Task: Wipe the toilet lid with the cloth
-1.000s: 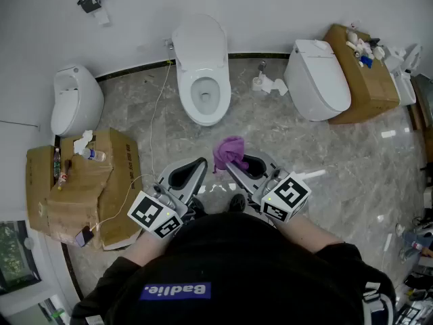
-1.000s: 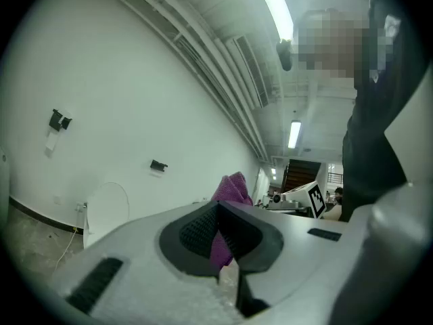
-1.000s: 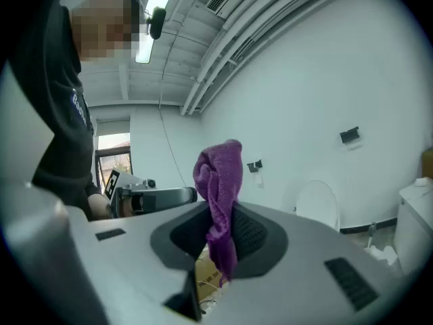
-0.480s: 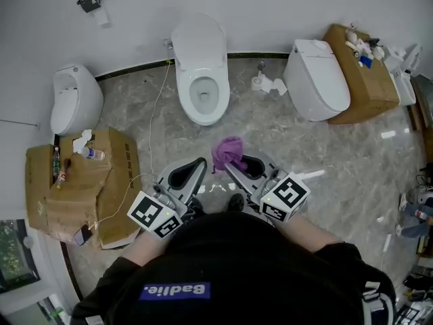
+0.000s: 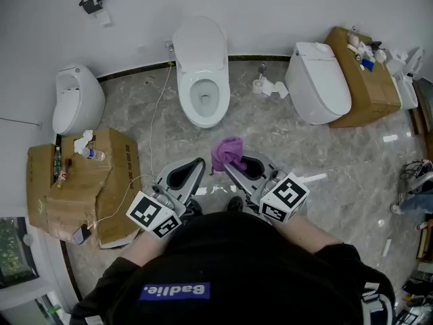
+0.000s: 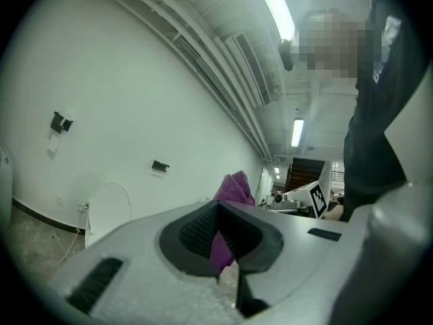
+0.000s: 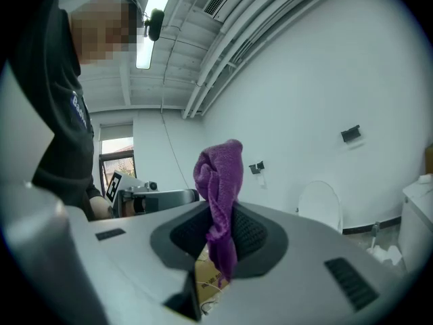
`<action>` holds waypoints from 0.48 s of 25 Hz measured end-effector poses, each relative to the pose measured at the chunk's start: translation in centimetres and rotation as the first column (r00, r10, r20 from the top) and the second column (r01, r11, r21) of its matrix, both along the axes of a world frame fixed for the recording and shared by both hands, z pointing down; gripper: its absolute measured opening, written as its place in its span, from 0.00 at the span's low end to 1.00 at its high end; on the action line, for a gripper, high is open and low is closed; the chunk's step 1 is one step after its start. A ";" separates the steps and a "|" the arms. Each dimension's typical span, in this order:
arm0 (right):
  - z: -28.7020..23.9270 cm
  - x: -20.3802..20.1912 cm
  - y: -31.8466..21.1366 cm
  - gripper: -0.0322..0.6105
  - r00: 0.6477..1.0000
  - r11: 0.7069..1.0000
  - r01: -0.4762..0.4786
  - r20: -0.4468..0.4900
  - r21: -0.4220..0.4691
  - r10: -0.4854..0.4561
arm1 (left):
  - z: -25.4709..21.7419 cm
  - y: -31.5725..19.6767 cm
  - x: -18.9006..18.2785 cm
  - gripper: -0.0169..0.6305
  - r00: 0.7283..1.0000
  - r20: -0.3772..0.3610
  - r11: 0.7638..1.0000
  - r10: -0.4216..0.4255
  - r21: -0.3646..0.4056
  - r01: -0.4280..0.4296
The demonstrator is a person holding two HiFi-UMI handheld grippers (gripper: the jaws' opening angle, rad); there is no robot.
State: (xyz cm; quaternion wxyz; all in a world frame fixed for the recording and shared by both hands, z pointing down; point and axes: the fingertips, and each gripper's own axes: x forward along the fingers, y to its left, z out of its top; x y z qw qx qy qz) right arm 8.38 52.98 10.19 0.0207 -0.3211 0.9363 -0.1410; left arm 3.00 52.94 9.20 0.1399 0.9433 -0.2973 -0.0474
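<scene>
Little has changed in the last second: the right claw (image 5: 235,166) stays clamped on the purple cloth (image 5: 229,152), and the left claw (image 5: 201,161) is closed and empty. Both are well short of the toilet (image 5: 203,103), whose lid (image 5: 200,42) stands raised, so wiping looks not yet begun.

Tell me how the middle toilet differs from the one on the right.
The middle toilet has its lid raised, bowl open; the right toilet has its lid shut. The middle toilet faces straight out from the wall; the right toilet sits angled, beside a cardboard box. Both are white and stand on the marble floor.
</scene>
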 end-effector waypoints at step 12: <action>0.8 3.5 -2.7 0.15 0.999 0.999 0.039 0.010 0.008 -0.040 | 0.3 -2.2 2.5 0.05 0.997 0.010 0.997 -0.080 0.014 0.080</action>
